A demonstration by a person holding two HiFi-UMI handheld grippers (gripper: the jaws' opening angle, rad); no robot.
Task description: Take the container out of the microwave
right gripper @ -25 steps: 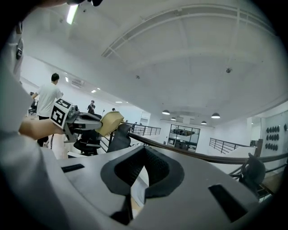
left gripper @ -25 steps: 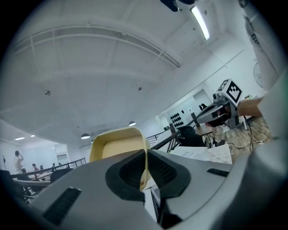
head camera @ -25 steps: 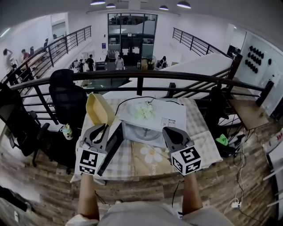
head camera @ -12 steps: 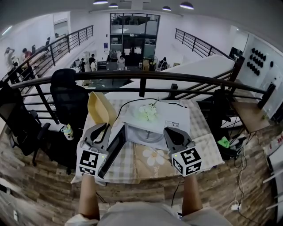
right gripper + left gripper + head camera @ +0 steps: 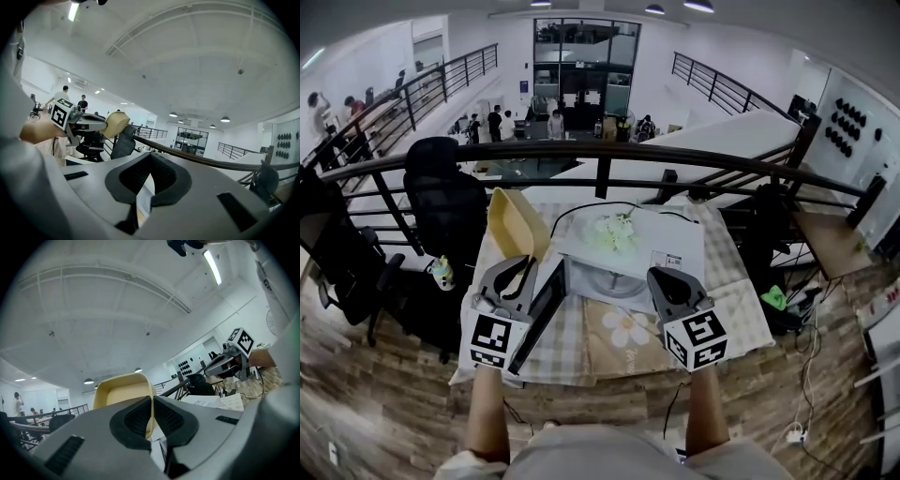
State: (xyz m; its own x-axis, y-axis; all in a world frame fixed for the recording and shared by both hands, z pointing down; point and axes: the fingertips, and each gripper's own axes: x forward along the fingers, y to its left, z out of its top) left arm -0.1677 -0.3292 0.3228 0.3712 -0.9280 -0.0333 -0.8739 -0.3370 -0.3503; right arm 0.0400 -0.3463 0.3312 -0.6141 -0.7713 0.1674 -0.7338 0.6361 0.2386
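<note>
The pale yellow container (image 5: 514, 223) is outside the microwave (image 5: 630, 246), held tilted above the table's left side. My left gripper (image 5: 522, 267) is shut on its rim; in the left gripper view the container's wall (image 5: 123, 390) is pinched between the pads of my left gripper (image 5: 151, 401). The microwave's door (image 5: 539, 314) hangs open and the glass turntable (image 5: 614, 281) inside is bare. My right gripper (image 5: 664, 279) hovers at the microwave's front right, jaws closed on nothing; in its own view the right gripper (image 5: 149, 157) has its tips together.
A bunch of white flowers (image 5: 614, 230) lies on top of the microwave. The checked tablecloth (image 5: 572, 347) has a daisy mat in front. A black railing (image 5: 600, 155) runs behind the table, and a black office chair (image 5: 445, 197) stands at the left.
The right gripper has crept slightly toward the microwave. The left gripper stays put with the container in it. The head view has shifted a little.
</note>
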